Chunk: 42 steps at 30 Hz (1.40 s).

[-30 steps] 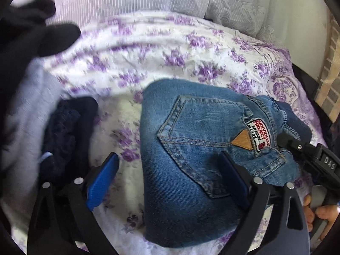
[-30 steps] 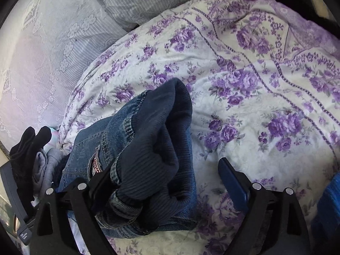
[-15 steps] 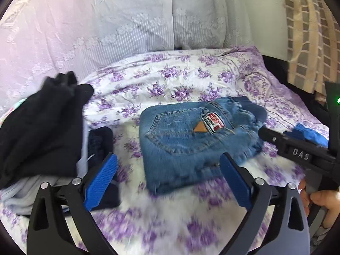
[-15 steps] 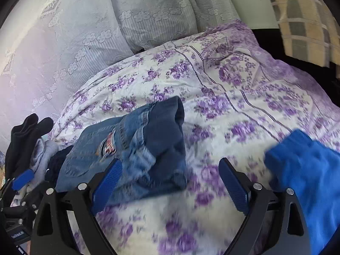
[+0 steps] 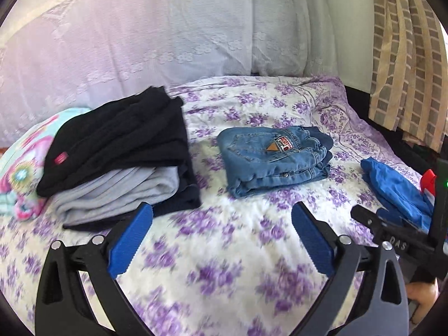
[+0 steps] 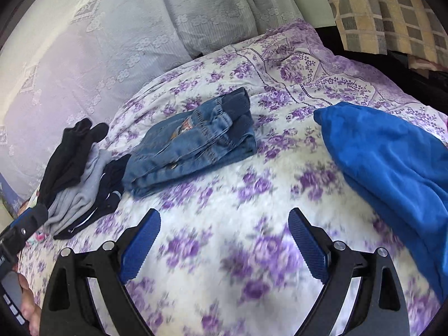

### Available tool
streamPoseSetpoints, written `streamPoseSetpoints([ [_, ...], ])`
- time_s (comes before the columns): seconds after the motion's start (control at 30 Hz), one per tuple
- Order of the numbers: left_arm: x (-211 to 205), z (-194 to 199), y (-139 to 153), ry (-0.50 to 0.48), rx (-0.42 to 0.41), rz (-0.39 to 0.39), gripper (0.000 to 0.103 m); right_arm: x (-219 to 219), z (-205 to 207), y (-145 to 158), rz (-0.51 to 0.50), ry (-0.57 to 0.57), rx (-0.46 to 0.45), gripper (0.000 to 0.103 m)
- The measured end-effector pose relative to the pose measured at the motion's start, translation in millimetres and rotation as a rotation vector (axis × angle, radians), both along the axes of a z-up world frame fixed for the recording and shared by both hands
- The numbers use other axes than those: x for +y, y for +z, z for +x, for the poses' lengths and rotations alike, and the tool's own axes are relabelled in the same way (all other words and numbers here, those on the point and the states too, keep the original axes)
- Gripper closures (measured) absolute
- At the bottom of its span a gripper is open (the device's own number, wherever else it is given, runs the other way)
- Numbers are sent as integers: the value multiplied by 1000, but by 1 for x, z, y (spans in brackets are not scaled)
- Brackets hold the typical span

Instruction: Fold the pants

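The jeans (image 5: pixel 275 159) lie folded into a compact bundle on the purple-flowered bedspread (image 5: pixel 224 252), back pocket and patch facing up, between the stack of folded clothes (image 5: pixel 117 162) on one side and the blue garment (image 5: pixel 397 190) on the other, apart from both. We hold our left gripper (image 5: pixel 222 238) above the bedspread in front of them, its blue pads spread wide with nothing between them. Our right gripper (image 6: pixel 224 240) likewise gapes wide and empty over bare bedspread, clear of the jeans (image 6: pixel 193 142).
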State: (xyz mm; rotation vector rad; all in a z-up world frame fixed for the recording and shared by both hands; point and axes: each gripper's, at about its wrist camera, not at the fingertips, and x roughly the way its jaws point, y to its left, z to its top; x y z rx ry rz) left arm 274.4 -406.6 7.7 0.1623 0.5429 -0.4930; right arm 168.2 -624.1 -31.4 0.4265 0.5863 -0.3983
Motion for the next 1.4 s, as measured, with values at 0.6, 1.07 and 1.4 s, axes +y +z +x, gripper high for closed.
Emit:
streamPoseSetpoints([
  [0.6, 97, -77, -31, 79, 130, -63, 5, 111, -84, 14, -123, 99, -21, 4],
  [1.07, 137, -115, -100, -12, 413, -47, 5, 112, -125, 9, 54, 135, -33, 4],
  [1.4, 76, -89, -29, 2, 185, 53, 5, 118, -86, 79, -220, 106, -57, 4],
])
